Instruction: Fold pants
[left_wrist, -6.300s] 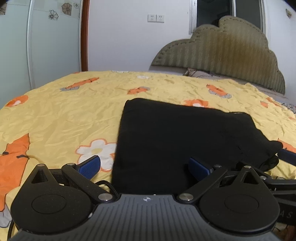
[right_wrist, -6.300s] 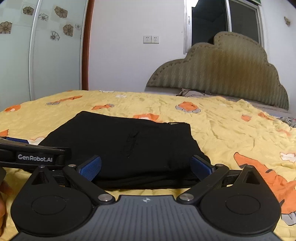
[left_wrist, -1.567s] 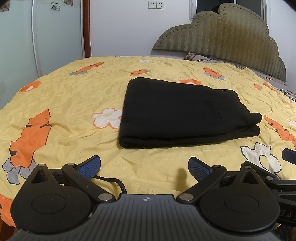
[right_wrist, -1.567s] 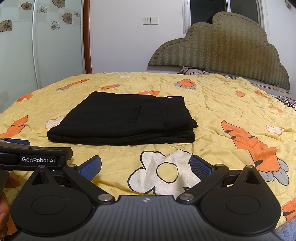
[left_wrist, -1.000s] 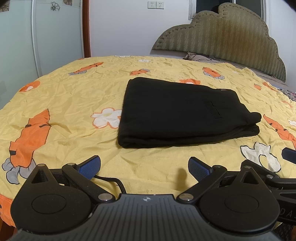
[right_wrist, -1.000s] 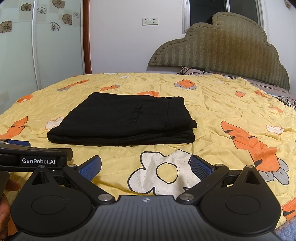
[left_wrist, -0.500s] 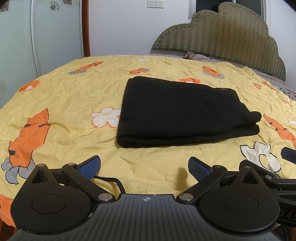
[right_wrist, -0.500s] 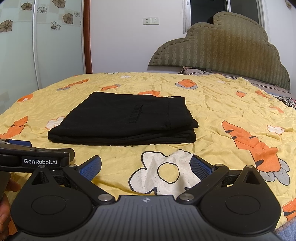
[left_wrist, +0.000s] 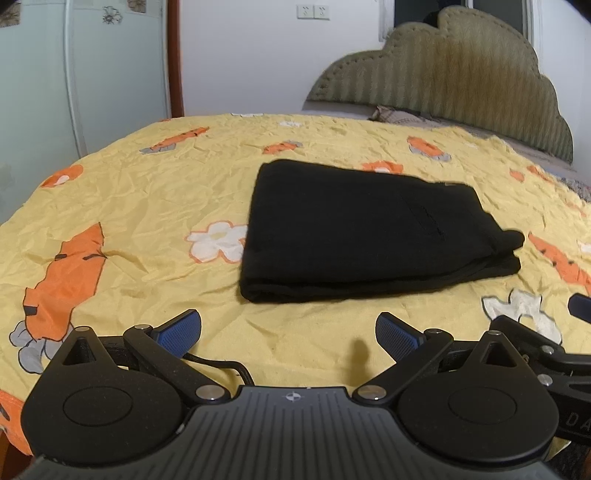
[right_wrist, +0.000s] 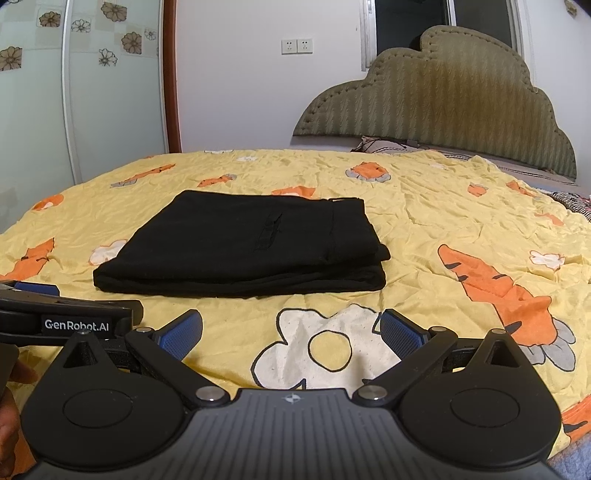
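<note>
The black pants (left_wrist: 365, 229) lie folded into a flat rectangular stack on the yellow bedspread (left_wrist: 147, 206), its layered edge facing me. In the right wrist view the same pants (right_wrist: 243, 243) sit ahead and slightly left. My left gripper (left_wrist: 288, 332) is open, held back from the near edge of the stack with nothing between its blue pads. My right gripper (right_wrist: 291, 332) is open too, over a white flower print, well short of the pants. The left gripper's body (right_wrist: 66, 317) shows at the left edge of the right wrist view.
The bedspread (right_wrist: 461, 221) carries orange carrot and white flower prints. A padded olive headboard (right_wrist: 443, 103) and a pillow (right_wrist: 388, 144) stand at the far end. A glass sliding door (right_wrist: 74, 92) with flower stickers is at the left. A hand (right_wrist: 11, 424) shows at the lower left.
Since 6.3 s ago both grippers have drawn back from the stack, which lies free on the bed. Over the last second almost nothing has moved.
</note>
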